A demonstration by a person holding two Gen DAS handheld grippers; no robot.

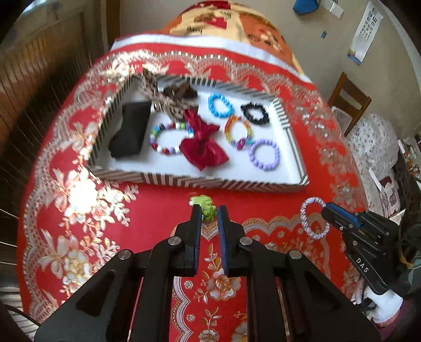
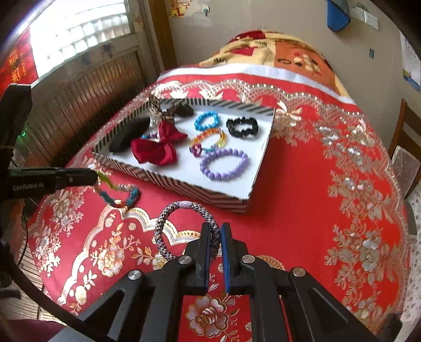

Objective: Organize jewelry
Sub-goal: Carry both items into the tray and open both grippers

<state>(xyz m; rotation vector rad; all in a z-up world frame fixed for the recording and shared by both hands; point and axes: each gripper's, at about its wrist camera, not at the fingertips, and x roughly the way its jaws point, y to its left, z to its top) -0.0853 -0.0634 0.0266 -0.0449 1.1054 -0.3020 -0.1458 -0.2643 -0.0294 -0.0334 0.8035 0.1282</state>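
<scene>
A striped-rim white tray [image 1: 168, 181] [image 2: 184, 185] on the red tablecloth holds several bracelets, a red satin bow [image 1: 201, 147] [image 2: 158, 148], a black case [image 1: 130, 129] and a leopard bow. My left gripper [image 1: 209, 210] is shut on a green and multicoloured bracelet [image 1: 204, 205] [image 2: 118, 193], in front of the tray's near rim; it hangs from the gripper in the right wrist view. My right gripper [image 2: 216, 231] is shut on a grey braided bracelet [image 2: 184, 226] [image 1: 314, 217], right of the left gripper and a little above the cloth.
The round table's red floral cloth [image 2: 329, 223] spreads on all sides of the tray. A wooden chair [image 1: 347, 102] stands at the right. A patterned blanket [image 1: 231, 23] lies behind the table. A slatted wooden wall panel [image 2: 86, 97] is at the left.
</scene>
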